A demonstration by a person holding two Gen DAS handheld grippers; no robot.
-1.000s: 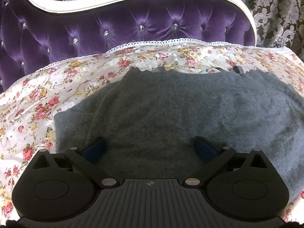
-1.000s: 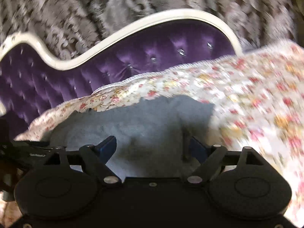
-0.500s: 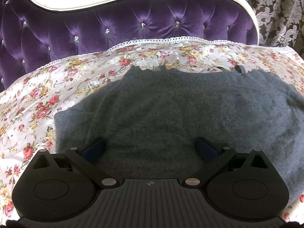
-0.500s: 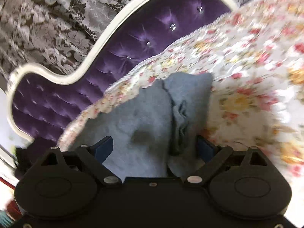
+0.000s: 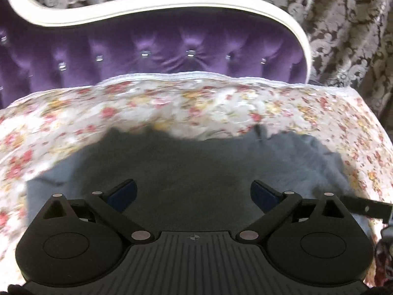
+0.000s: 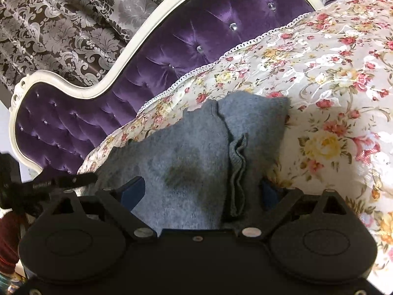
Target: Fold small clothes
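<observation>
Nearest the right wrist camera, the right gripper [image 6: 201, 191] has just been opening its jaws and they stand wide, with grey knit lying loosely between them but not pinched. In the left wrist view the left gripper [image 5: 192, 193] is also spread wide and empty, poised above the same grey knitted sweater [image 6: 196, 152], which lies flat on a floral bedspread [image 6: 331, 78]. One side panel of the sweater is already folded inward, leaving a rumpled ribbed cuff [image 6: 237, 172] along the crease. To do this fold well, that bunched cuff likely needs smoothing flat before the next edge is pinched, and both layers should be taken together. The sweater's far edge sits well short of the bedspread's lace trim [image 5: 196, 76]. Open bedspread lies to the right for sliding. Beyond rises a purple tufted headboard [image 5: 159, 49], then patterned curtains [image 6: 61, 24].
</observation>
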